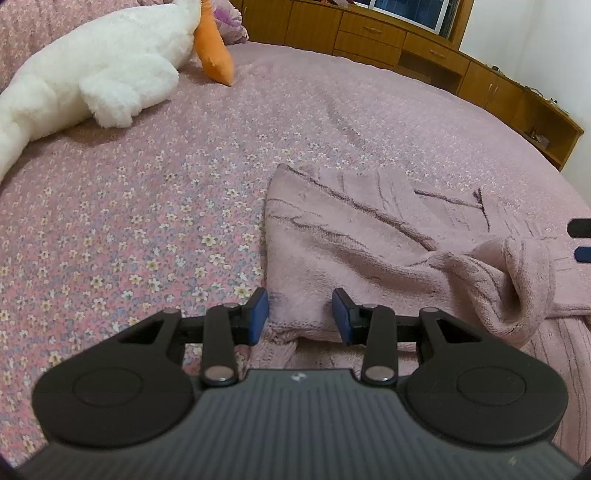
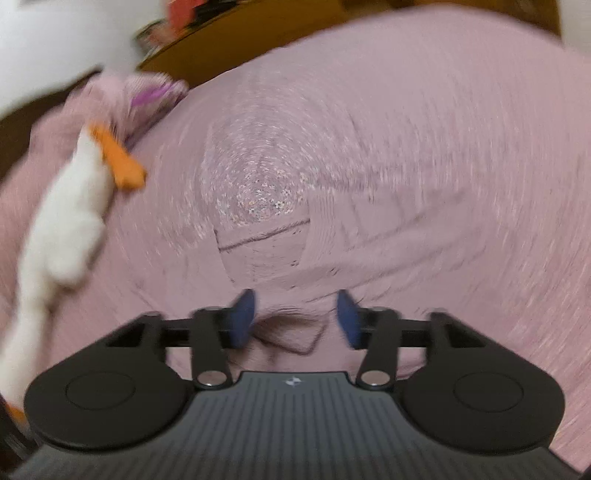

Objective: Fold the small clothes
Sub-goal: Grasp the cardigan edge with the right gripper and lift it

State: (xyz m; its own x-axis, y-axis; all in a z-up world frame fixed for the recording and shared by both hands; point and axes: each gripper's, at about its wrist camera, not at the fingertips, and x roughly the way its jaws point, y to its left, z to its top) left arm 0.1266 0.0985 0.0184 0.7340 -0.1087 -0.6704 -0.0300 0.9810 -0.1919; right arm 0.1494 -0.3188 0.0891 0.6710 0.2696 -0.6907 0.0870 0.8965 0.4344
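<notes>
A small pink knitted sweater [image 1: 369, 240] lies partly folded on the floral pink bedspread [image 1: 129, 221], with a rolled sleeve or cuff [image 1: 513, 280] bunched at its right. My left gripper [image 1: 300, 314] is open, its blue pads on either side of the sweater's near edge, just above it. The tip of my right gripper [image 1: 581, 240] shows at the right edge of the left wrist view. In the blurred right wrist view my right gripper [image 2: 295, 317] is open above the sweater [image 2: 266, 254], holding nothing.
A large white plush goose [image 1: 92, 70] with an orange beak [image 1: 216, 55] lies at the far left of the bed; it also shows in the right wrist view [image 2: 70, 221]. Wooden cabinets [image 1: 369, 33] run along the far side of the bed.
</notes>
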